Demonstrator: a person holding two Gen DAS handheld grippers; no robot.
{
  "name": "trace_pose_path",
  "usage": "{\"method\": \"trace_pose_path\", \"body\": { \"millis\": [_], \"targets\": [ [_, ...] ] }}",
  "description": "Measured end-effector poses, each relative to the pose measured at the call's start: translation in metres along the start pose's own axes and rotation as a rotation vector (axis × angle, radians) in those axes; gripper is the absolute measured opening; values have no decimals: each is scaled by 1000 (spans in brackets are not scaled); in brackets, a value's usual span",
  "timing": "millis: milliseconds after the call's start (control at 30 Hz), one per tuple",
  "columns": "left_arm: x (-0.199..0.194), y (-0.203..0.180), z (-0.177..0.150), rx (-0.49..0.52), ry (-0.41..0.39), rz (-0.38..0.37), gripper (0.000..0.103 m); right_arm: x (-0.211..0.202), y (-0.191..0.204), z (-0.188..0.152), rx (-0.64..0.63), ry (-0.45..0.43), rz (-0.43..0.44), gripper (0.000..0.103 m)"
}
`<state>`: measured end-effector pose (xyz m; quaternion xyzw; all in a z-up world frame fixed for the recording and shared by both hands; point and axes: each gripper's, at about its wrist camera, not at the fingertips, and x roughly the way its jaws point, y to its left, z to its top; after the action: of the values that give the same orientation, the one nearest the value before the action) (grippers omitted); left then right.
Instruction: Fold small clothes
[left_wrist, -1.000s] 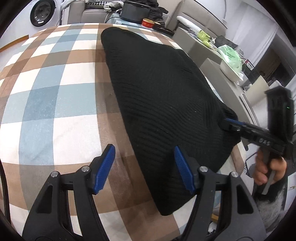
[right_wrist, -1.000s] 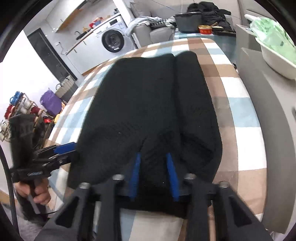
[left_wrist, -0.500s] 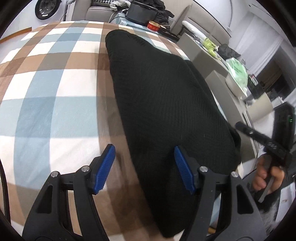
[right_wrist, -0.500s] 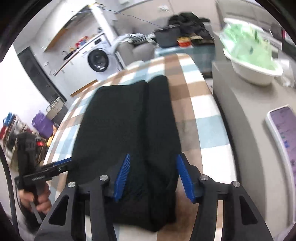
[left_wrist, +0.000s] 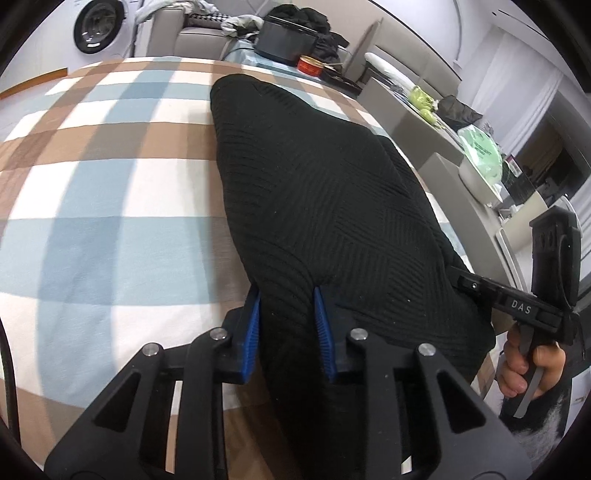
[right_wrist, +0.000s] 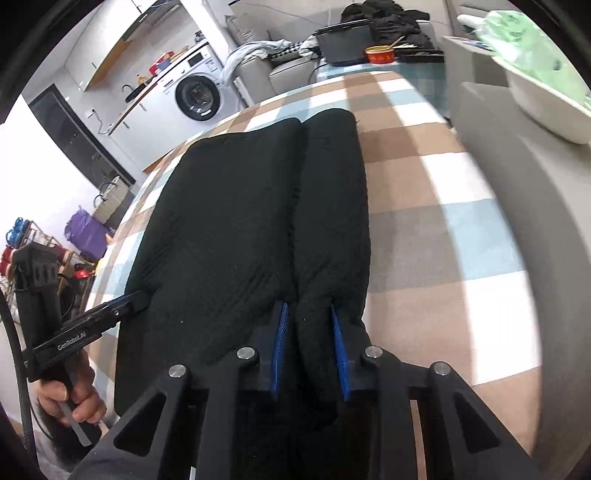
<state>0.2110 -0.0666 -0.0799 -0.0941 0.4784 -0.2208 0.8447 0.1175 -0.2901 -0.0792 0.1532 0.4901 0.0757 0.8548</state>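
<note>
A black knit garment (left_wrist: 325, 192) lies lengthwise on the checked tablecloth (left_wrist: 110, 184), folded into a long strip with a lengthwise fold line (right_wrist: 299, 206). My left gripper (left_wrist: 286, 295) is shut on the garment's near left corner. My right gripper (right_wrist: 308, 314) is shut on the near right corner, over the folded right strip (right_wrist: 332, 206). Each gripper shows in the other's view: the right one (left_wrist: 458, 275) at the garment's right edge, the left one (right_wrist: 142, 295) at its left edge.
A grey counter (right_wrist: 517, 206) with a white bowl holding a green bag (right_wrist: 546, 85) runs along the table's right side. A black bin (left_wrist: 286, 48) and a red tin (left_wrist: 310, 64) stand beyond the far end. A washing machine (right_wrist: 195, 98) stands at the back.
Both grippers were open half a second ago. They have closed on the garment's near edge, one at each corner. The right gripper had let go of the cloth and gripped it again.
</note>
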Motion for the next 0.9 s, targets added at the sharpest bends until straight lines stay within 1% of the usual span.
{"method": "trace_pose_path", "body": {
  "millis": [167,267,333,367,433,533,600,667,733,767,800,867,900],
  "targets": [
    [-24,37,-4,-40,-30,56,25,19,34,1,-36,20,49,25],
    [-32,56,-2,-79,-34,68,25,28,53,3,-90,34,48,25],
    [-37,63,-1,-89,-40,73,26,27,53,7,-78,47,51,28],
    [-42,66,-1,-92,-54,79,26,23,49,9,-54,51,62,33],
    [-50,72,1,-95,-72,88,26,9,41,13,-16,20,80,36],
    [-62,82,8,-106,-115,102,26,-6,44,22,-29,-32,107,36],
    [-64,85,13,-109,-127,97,26,-1,55,27,-56,-38,137,36],
    [-63,83,19,-108,-134,75,26,13,63,34,-83,-25,140,36],
    [-60,77,22,-99,-134,60,26,33,67,40,-78,1,129,36],
    [-58,73,23,-88,-131,64,26,45,66,44,-56,18,123,34],
    [-56,68,23,-77,-130,64,26,55,66,48,-41,28,137,32],
    [-54,60,22,-55,-127,62,26,69,69,52,-50,52,128,16],
    [-53,58,21,-50,-124,67,26,71,71,53,-53,52,123,13]
  ]
}}
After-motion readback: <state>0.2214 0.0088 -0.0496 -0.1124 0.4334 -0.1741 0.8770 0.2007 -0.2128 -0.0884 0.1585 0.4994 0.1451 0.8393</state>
